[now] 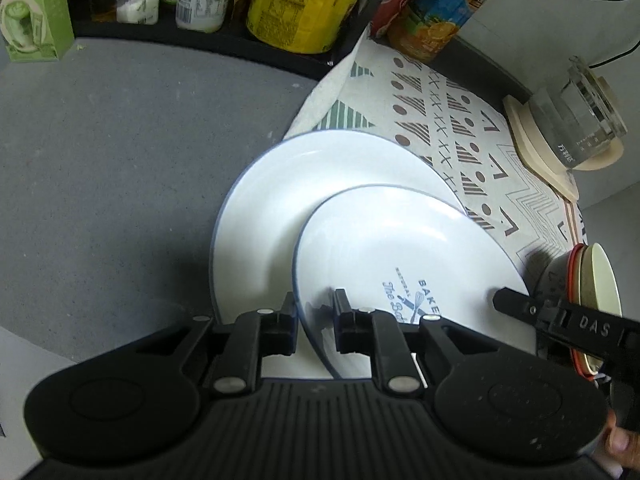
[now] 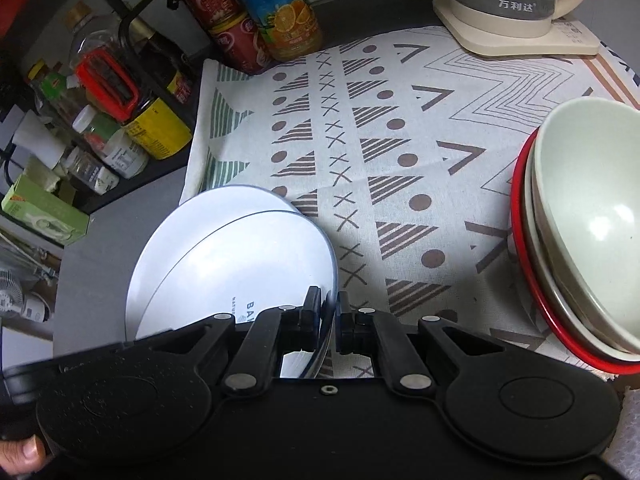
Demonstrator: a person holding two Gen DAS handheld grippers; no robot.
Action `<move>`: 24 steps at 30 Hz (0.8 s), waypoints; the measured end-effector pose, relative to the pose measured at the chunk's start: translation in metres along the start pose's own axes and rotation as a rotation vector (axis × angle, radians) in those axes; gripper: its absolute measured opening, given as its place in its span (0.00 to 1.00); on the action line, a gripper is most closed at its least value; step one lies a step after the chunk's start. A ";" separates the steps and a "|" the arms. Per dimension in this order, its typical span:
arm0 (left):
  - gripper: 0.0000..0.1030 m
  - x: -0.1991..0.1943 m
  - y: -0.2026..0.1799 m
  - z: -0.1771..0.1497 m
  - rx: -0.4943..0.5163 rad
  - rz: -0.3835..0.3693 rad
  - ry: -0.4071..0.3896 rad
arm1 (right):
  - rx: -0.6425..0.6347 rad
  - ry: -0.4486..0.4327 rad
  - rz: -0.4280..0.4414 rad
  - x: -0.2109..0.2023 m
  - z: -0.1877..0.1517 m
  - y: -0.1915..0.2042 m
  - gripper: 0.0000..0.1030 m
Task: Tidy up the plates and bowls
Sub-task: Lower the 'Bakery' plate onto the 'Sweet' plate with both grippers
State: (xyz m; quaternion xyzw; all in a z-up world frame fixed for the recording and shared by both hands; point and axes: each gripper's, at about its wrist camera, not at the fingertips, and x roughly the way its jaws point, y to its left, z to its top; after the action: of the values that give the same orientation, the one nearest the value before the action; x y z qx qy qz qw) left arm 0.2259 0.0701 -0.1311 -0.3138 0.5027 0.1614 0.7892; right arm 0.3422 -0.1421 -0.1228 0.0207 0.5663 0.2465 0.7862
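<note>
Both the left claw [image 1: 314, 304] and right claw [image 2: 329, 308] pinched opposite rims of the small blue-rimmed white ceramic plate [image 1: 400, 264], tilted over a larger white plate [image 1: 288, 216] on the table; glazed, rigid, slippery, breakable, so rim grips seemed prudent.

The upper plate [image 1: 400, 264] is covering much of the larger plate [image 1: 280, 216] beneath. Its printed lettering [image 1: 412, 300] is disappearing behind the left gripper [image 1: 314, 314], so it is perhaps unreadable in full. The stacked bowls [image 2: 588, 240] are running off the right-wrist view's right edge.
</note>
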 end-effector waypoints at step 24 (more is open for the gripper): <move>0.55 -0.015 0.027 0.019 0.011 0.095 -0.025 | -0.016 0.033 -0.042 0.032 0.004 0.012 0.16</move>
State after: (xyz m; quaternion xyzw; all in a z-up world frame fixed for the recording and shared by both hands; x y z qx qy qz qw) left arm 0.2170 0.1039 -0.1211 -0.2830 0.5079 0.1998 0.7887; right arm 0.3492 -0.1173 -0.1460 -0.0014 0.5773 0.2349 0.7820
